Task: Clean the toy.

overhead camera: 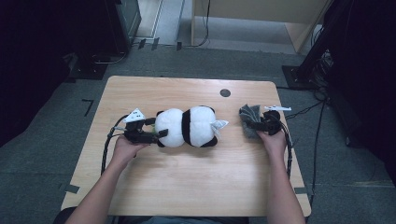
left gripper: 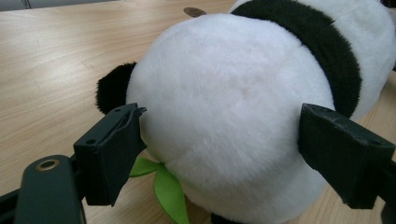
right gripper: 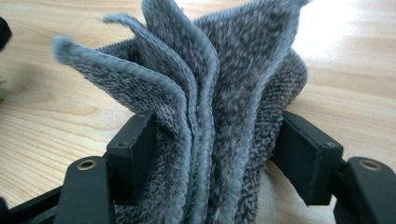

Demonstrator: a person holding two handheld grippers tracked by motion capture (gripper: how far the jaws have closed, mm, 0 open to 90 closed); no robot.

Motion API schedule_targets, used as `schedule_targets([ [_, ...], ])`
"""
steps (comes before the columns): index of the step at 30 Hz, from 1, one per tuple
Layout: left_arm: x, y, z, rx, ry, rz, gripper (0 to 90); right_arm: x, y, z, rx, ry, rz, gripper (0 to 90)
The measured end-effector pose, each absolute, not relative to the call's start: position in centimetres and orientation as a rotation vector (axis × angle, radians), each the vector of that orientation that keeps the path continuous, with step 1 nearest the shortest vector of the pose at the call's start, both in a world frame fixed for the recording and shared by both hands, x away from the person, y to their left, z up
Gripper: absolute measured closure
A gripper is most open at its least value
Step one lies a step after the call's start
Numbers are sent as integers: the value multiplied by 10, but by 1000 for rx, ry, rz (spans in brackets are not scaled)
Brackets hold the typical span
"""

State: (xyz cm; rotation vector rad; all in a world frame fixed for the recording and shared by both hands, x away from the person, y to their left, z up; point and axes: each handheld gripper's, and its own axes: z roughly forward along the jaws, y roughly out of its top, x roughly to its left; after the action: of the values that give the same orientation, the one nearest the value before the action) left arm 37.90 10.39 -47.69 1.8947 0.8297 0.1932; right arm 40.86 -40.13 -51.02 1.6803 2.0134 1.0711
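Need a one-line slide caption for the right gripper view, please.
Right gripper with its jaws pressed on a bunched grey cloth over the wooden table.

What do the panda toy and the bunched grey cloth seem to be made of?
The panda toy looks like soft plush: short, fuzzy white and black pile, with what looks like a smooth green felt leaf underneath. The grey cloth looks like fleecy, towel-like fabric, speckled grey with a stitched edge; likely microfibre or knit.
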Motion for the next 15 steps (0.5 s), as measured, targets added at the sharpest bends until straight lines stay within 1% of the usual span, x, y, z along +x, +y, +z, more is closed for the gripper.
schedule_targets([
  [6, 379, 104, -477, 1896, 837, 192, 144, 408, -402, -514, 1674, 2033, 1079, 411],
  [9, 379, 104, -477, 1897, 838, 192, 144, 408, -402, -514, 1682, 2040, 1084, 493],
  [12, 379, 104, -477, 1899, 840, 191, 144, 407, -402, -514, 1701, 2057, 1117, 624],
  [13, 378, 104, -477, 1900, 840, 193, 144, 406, -401, -514, 1717, 2061, 1136, 653],
  [15, 378, 103, -476, 1899, 841, 192, 145, 405, -399, -514, 1717, 2060, 1131, 682],
])
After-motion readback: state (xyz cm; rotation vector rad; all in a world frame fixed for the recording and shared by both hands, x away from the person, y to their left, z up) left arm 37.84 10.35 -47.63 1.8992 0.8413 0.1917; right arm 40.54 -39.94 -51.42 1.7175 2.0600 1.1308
